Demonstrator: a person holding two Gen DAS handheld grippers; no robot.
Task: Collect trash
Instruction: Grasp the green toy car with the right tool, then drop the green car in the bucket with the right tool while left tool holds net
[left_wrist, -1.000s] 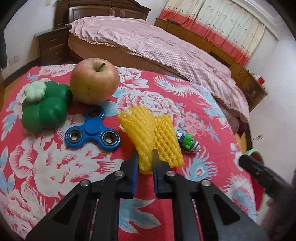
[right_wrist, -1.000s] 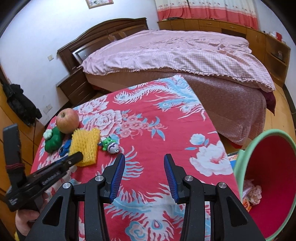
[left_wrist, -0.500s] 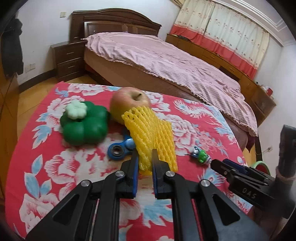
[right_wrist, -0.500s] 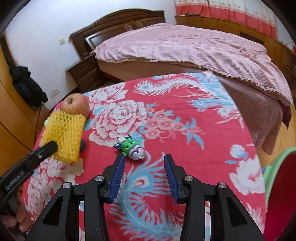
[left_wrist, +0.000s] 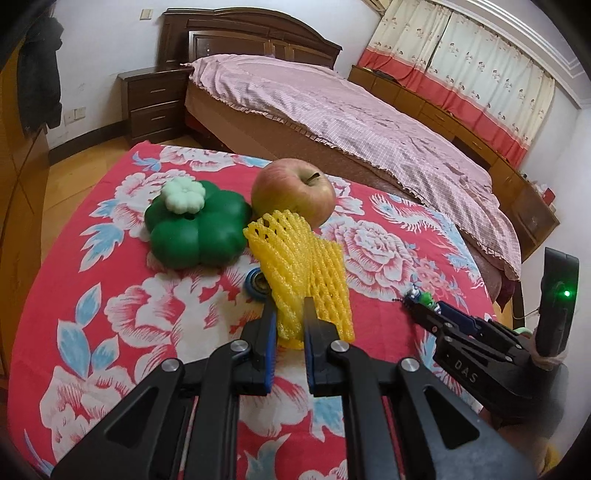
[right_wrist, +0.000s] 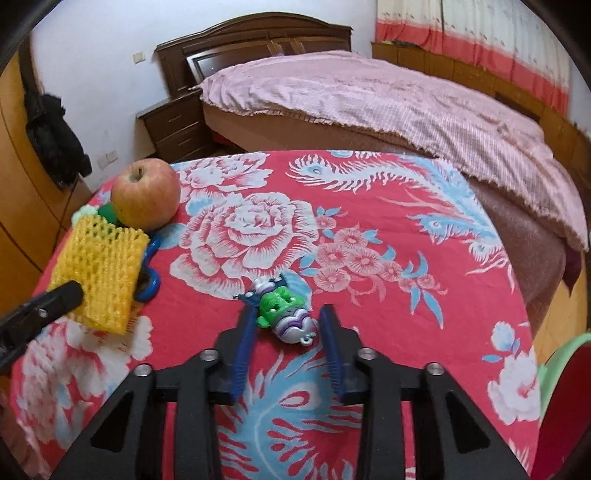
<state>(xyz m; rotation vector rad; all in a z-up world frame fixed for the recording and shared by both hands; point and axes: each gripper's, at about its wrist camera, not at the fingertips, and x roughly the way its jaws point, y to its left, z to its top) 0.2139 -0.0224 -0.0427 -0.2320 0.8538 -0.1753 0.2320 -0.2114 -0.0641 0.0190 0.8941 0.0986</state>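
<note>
Holding the yellow foam mesh fruit sleeve (left_wrist: 299, 273) pinched at its near end, the left gripper (left_wrist: 290, 325) has its jaws clamped on it; the sleeve looks raised off the red floral tablecloth (left_wrist: 110, 314), near centre in the left view, at 9 o'clock in the right. Not binned yet: the green-rimmed red bin (right_wrist: 565, 406) sits at 4 o'clock off the table edge. The right gripper (right_wrist: 286, 332) has its jaws apart, straddling the small green-and-purple toy figure (right_wrist: 284, 314), probably no contact. The red-yellow apple (left_wrist: 293, 192), green clover-shaped plastic toy (left_wrist: 195, 229) and blue fidget spinner (right_wrist: 149, 273) sit at 11 o'clock, likely not trash. Carry-and-drop remains.
</note>
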